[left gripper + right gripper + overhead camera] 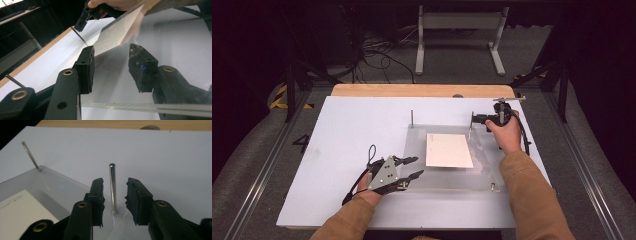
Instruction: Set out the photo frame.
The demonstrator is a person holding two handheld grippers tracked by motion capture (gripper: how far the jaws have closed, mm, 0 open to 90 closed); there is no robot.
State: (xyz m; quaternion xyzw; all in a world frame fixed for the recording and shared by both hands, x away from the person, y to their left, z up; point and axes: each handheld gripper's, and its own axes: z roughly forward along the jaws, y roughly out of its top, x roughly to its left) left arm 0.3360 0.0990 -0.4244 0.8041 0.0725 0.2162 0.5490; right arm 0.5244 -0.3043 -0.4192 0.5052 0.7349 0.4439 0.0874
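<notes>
- The metal pin [113, 188] stands upright at the far right corner of the clear plate [447, 177], at about 1 o'clock from the plate's middle in the high view; in the right gripper view it rises straight up between the two jaws.
- The right gripper [114, 200] has its jaws spread, one on each side of the pin, with a small gap on both sides (neither jaw touches it).
- In the high view the right gripper [474, 120] sits at 1 o'clock on the table, held by the person's right hand [504, 134], jaws pointing toward 9 o'clock.
- A second pin [30, 156] stands at the plate's far left corner, at about 11 o'clock from the plate's middle; it leans in the right gripper view.
- The clear plate lies flat on the white board [347, 130], right of centre.
- A white sheet [448, 150] lies under or on the plate near its middle (I cannot tell which).
- The left gripper [412, 167] hovers at the plate's near left edge, at about 8 o'clock from the sheet, jaws spread wide and holding nothing.
- In the left gripper view its jaws stand apart over the clear plate, with the other hand far off at 12 o'clock.
- A wooden strip [422, 90] runs along the board's far edge.
</notes>
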